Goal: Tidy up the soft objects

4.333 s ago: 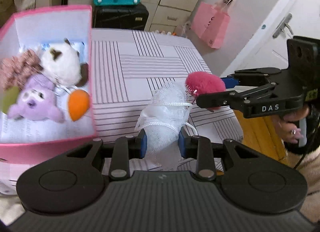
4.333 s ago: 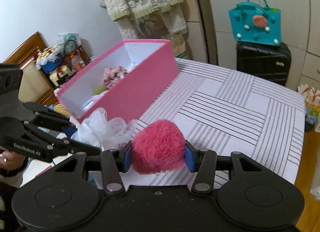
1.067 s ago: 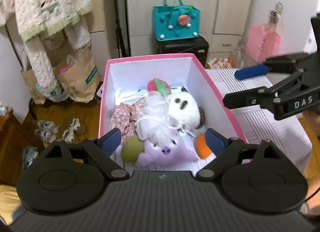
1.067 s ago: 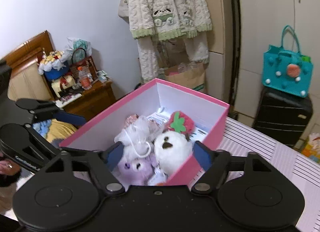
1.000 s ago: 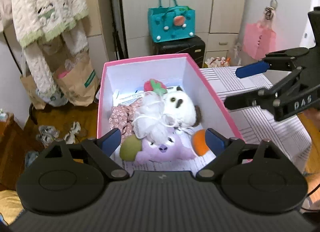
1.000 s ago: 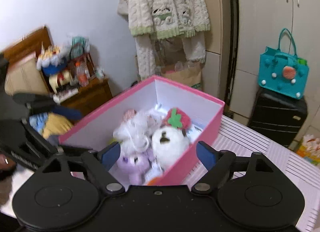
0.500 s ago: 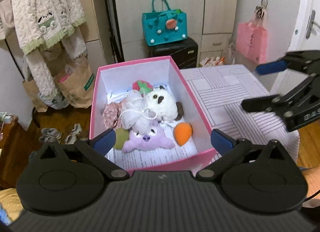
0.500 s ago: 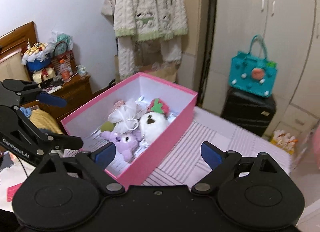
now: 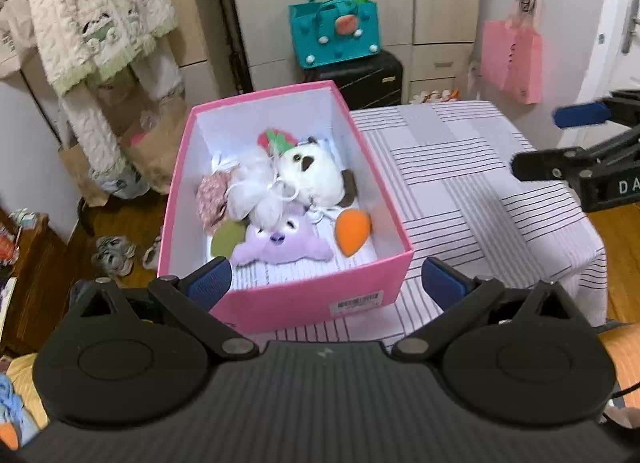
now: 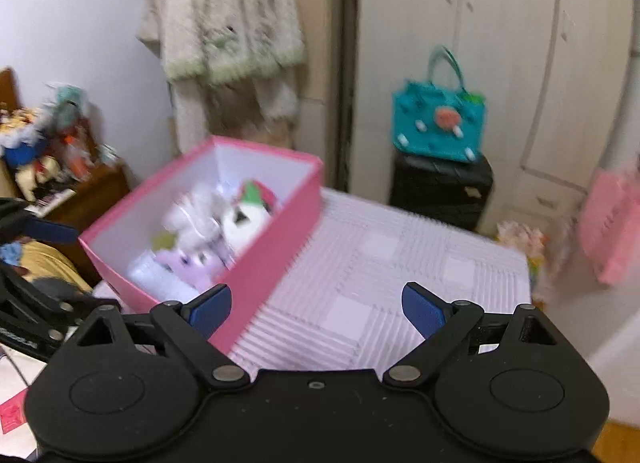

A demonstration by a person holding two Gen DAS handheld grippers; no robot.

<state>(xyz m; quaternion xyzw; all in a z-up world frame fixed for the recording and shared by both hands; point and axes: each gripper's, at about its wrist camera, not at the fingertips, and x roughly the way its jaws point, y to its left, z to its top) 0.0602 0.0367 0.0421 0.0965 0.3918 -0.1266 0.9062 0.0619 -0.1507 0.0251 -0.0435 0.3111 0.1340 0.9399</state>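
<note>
Claws (image 9: 326, 281) gape empty; teal bag (image 9: 335, 34) beyond box (image 9: 308, 293).

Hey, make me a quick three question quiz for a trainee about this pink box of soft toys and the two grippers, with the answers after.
1. True or false: the left gripper is clamped on a toy.
2. Which lies nearest the label end of the pink box? A) orange plush B) strawberry plush C) white plush
3. Fill in: the striped tablecloth beside the box carries ____ soft toys.

Key:
1. False; its jaws stand wide with nothing between the pads, and so do those of the right gripper.
2. A
3. no
</note>
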